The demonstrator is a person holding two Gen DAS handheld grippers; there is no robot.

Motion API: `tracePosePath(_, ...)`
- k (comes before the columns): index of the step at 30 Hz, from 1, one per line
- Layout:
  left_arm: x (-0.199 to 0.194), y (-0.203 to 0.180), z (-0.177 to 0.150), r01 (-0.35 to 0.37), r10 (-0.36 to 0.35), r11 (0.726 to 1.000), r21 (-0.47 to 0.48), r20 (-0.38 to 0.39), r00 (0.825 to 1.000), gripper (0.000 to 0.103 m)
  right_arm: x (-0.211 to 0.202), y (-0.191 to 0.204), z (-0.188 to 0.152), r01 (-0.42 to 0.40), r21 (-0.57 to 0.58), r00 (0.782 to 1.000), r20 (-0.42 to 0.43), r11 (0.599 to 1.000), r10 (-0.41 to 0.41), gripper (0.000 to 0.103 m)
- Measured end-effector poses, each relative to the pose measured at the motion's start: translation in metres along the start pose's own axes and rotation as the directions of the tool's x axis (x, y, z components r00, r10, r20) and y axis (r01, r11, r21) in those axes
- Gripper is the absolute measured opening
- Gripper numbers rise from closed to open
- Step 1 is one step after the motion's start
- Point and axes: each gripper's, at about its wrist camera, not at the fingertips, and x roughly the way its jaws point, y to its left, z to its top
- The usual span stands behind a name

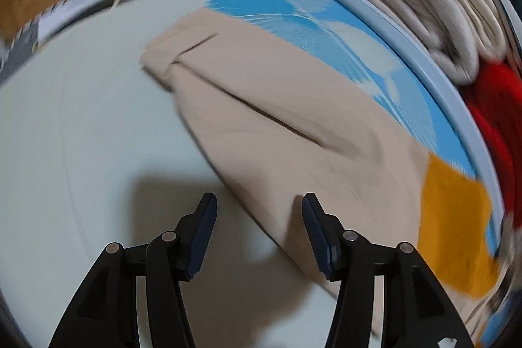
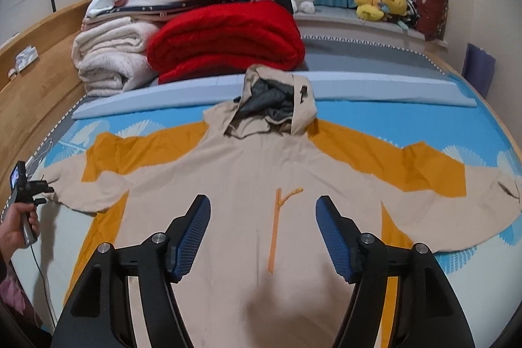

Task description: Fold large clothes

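Both grippers are open and empty. Right gripper (image 2: 262, 229) hovers over the jacket (image 2: 248, 185), spread flat on the bed (image 2: 424, 119); left gripper (image 1: 259, 227) is over its sleeve (image 1: 261, 106). I'd pinch the cuff (image 1: 160, 57) cleanly, then fold toward the hood (image 2: 277, 100).

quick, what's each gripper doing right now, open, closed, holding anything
Left gripper: open, holding nothing, over the jacket sleeve.
Right gripper: open, holding nothing, above the jacket front.
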Motion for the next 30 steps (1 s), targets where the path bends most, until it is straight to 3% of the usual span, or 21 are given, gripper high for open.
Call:
tracePosePath(3,0.002,0.009,0.009,0.034,-0.032,0.998,-0.055,0.026,0.999,0.048,0.006,0.002,-0.001,-0.006,0.008,1.0,-0.019,1.0,0.006,0.068)
tracePosePath(5,0.003,0.012,0.015,0.055,-0.052,0.996,-0.076,0.037,0.998,0.035,0.011,0.001,-0.002,-0.006,0.015,0.999,-0.036,1.0,0.007,0.066)
tracePosePath(6,0.007,0.011,0.017,0.062,-0.06,0.995,-0.075,0.035,0.998,0.017,0.013,0.001,-0.002,-0.003,0.017,0.999,-0.043,1.0,0.004,0.06)
tracePosePath(7,0.008,0.011,0.019,0.058,-0.055,0.996,-0.073,0.035,0.998,0.006,0.016,0.001,-0.002,-0.003,0.016,0.999,-0.049,1.0,0.004,0.053)
tracePosePath(9,0.003,0.01,0.02,0.04,-0.036,0.997,-0.069,0.058,0.998,0.001,0.023,0.0,-0.002,-0.007,0.023,0.997,-0.072,1.0,0.008,0.018)
tracePosePath(11,-0.017,-0.005,0.022,0.009,-0.005,1.0,-0.03,0.121,0.993,0.0,0.028,-0.005,-0.003,-0.004,0.056,0.995,-0.097,0.998,0.01,0.016)
tracePosePath(13,-0.046,-0.039,0.024,0.01,-0.019,0.999,0.045,0.191,0.981,0.0,0.031,-0.01,-0.002,0.014,0.077,0.993,-0.117,0.997,-0.005,0.016)
tracePosePath(17,-0.113,-0.129,-0.002,0.124,-0.193,0.958,0.258,0.26,0.946,0.0,0.04,-0.023,-0.005,0.061,0.107,0.983,-0.181,0.992,-0.041,0.025)
tracePosePath(19,-0.149,-0.184,-0.04,0.225,-0.332,0.89,0.397,0.224,0.917,0.0,0.043,-0.031,-0.007,0.054,0.142,0.978,-0.208,0.988,-0.024,0.033)
tracePosePath(20,-0.167,-0.215,-0.067,0.266,-0.395,0.836,0.48,0.19,0.899,0.0,0.043,-0.034,-0.008,0.056,0.148,0.976,-0.217,0.987,-0.023,0.036)
tracePosePath(21,-0.177,-0.231,-0.085,0.293,-0.432,0.8,0.524,0.163,0.887,0.0,0.043,-0.036,-0.009,0.059,0.15,0.975,-0.22,0.987,-0.025,0.037)
tracePosePath(25,-0.217,-0.313,-0.203,0.463,-0.584,0.556,0.69,-0.072,0.808,0.0,0.037,-0.044,-0.01,0.059,0.165,0.975,-0.219,0.985,-0.022,0.036)
tracePosePath(26,-0.221,-0.329,-0.237,0.509,-0.599,0.488,0.709,-0.153,0.786,0.0,0.035,-0.046,-0.009,0.061,0.169,0.976,-0.215,0.984,-0.023,0.033)
tracePosePath(27,-0.222,-0.339,-0.265,0.548,-0.599,0.431,0.717,-0.227,0.768,0.0,0.034,-0.047,-0.009,0.062,0.174,0.977,-0.212,0.983,-0.024,0.019)
tracePosePath(29,-0.217,-0.356,-0.309,0.617,-0.561,0.346,0.707,-0.371,0.74,0.006,0.031,-0.048,-0.009,0.061,0.181,0.978,-0.206,0.982,-0.023,0.011)
tracePosePath(30,-0.209,-0.366,-0.336,0.651,-0.489,0.304,0.695,-0.472,0.733,0.012,0.03,-0.048,-0.008,0.061,0.18,0.979,-0.204,0.982,-0.023,0.011)
